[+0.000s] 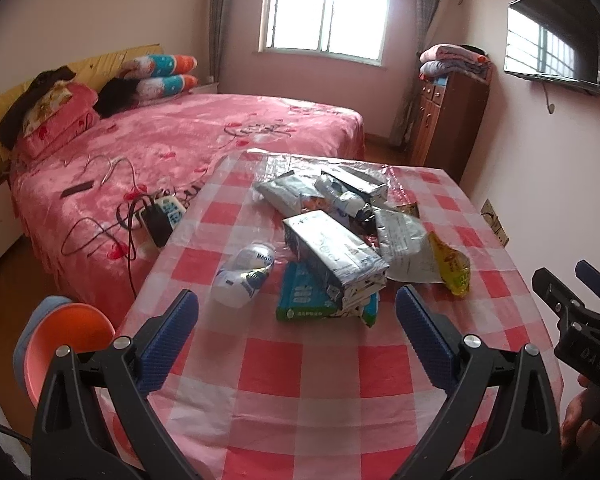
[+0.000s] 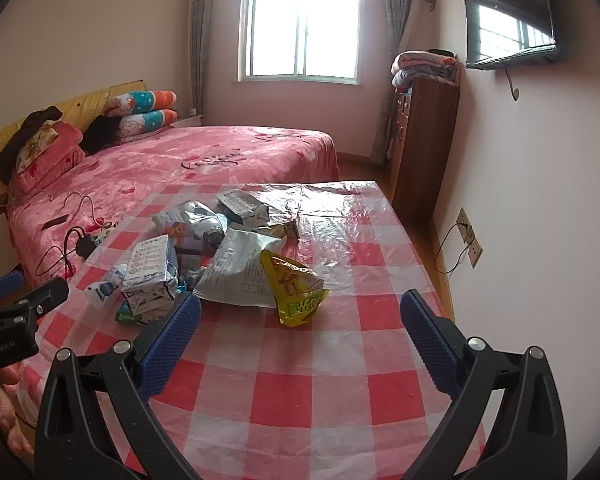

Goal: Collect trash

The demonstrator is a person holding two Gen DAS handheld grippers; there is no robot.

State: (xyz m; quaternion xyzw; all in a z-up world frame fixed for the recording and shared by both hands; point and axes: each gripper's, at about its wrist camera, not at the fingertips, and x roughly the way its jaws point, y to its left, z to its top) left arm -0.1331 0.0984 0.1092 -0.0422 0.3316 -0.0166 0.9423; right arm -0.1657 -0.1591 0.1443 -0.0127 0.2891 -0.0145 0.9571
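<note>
A heap of discarded packaging [image 1: 332, 236] lies near the middle of a table under a red-and-white checked cloth [image 1: 268, 364], awaiting collection in a bedroom. Nearest the left gripper [image 1: 296, 334], whose blue-padded fingers [image 1: 168, 332] stand spread wide with nothing between them, are one crumpled white plastic bottle [image 1: 244, 276], one flattened silver carton [image 1: 332, 256] and one green-and-white packet [image 1: 300, 300] pinned beneath it. In the right wrist view the right gripper [image 2: 300, 336] is likewise splayed and empty, its nearest pieces being one yellow snack bag [image 2: 296, 284] and one pale foil pouch [image 2: 240, 272] touching it. Farther back sit at least two more cartons and several wrappers, overlapped too closely to count with confidence. All of it looks light and easily crushed: the film bags should be slippery and floppy, best pinched at a puckered edge or corner, while the cartons appear stiffer and could be taken across their narrow faces. The bottle may roll if nudged and would be held best around its waist. A clear plastic sheet over the cloth seems likely to let pieces slide. Beside the table stands one bed with a pink cover [image 1: 180, 140]; one orange stool [image 1: 64, 340] sits at the table's near left corner. No bin or bag for the rubbish shows in either view.
</note>
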